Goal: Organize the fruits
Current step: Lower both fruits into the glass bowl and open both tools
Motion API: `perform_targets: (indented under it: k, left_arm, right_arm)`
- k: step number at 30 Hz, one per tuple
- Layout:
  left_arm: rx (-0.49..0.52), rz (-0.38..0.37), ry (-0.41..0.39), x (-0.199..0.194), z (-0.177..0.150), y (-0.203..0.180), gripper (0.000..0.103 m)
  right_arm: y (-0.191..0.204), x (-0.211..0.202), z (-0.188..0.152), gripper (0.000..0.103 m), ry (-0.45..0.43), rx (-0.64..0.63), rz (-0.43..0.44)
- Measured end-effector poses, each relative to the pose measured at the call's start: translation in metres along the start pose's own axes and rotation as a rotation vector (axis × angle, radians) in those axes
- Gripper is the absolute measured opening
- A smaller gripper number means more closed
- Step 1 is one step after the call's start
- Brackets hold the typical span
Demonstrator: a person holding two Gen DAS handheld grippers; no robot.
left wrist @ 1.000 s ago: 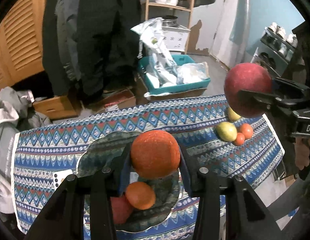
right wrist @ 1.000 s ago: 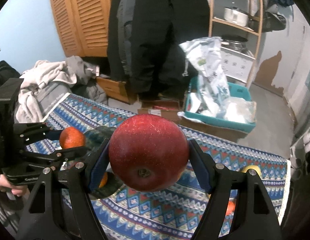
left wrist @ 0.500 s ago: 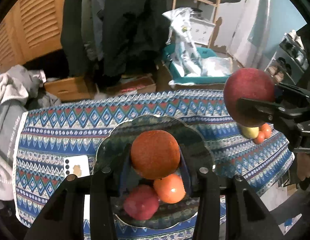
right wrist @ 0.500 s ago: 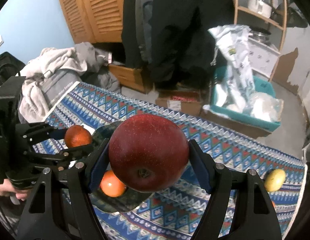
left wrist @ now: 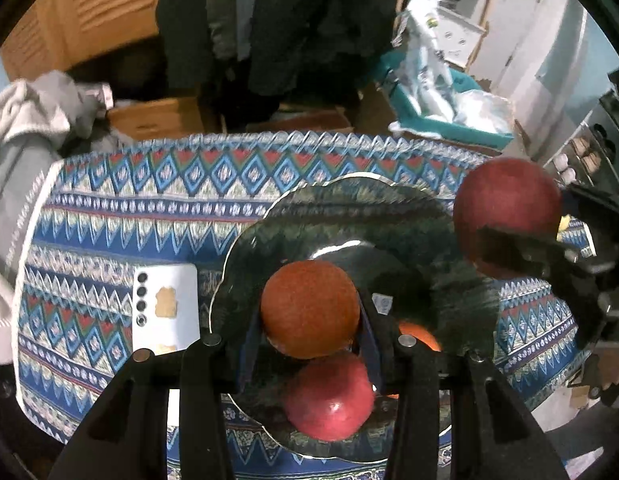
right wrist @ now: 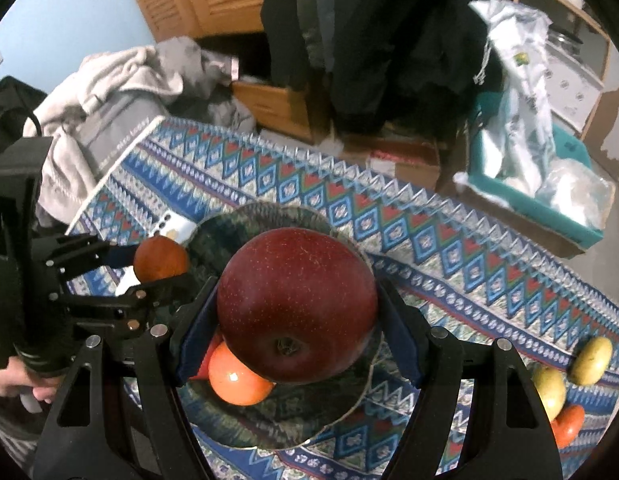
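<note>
Left gripper [left wrist: 309, 312] is clamping a round, pebbled orange [left wrist: 309, 308]; right gripper [right wrist: 297, 312] is gripping a glossy, speckled dark-red apple [right wrist: 297, 304]. Both are hanging over a scalloped dark glass plate [left wrist: 349, 216] on a zigzag-woven tablecloth [left wrist: 129, 208]. A smooth red apple [left wrist: 329, 396] and a shiny orange fruit [right wrist: 237, 380] are lying on it. Compared with a second earlier, both grippers are sitting lower, the plate looming larger.
</note>
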State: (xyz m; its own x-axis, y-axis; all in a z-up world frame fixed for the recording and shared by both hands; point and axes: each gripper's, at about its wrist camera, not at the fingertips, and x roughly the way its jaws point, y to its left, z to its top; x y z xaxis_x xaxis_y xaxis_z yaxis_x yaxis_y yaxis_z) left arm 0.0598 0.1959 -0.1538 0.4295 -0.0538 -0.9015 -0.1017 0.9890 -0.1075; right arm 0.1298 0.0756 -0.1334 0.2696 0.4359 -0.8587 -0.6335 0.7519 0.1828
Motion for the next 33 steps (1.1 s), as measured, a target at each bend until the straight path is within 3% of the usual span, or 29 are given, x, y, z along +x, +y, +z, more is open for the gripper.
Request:
perform_targets:
  k: [12, 30, 33]
  left_arm:
    - [-0.034, 0.02, 0.079, 0.028, -0.007, 0.012, 0.045]
    - [-0.052, -0.003, 0.169, 0.05, -0.015, 0.01, 0.046]
    - [-0.057, -0.012, 0.156, 0.045, -0.012, 0.008, 0.052]
  right_arm:
    - [0.001, 0.049, -0.014, 0.076, 0.101, -0.003, 0.007]
    - [-0.005, 0.073, -0.03, 0.076, 0.175, 0.011, -0.02]
    - [-0.004, 0.072, -0.029, 0.077, 0.172, 0.005, -0.037]
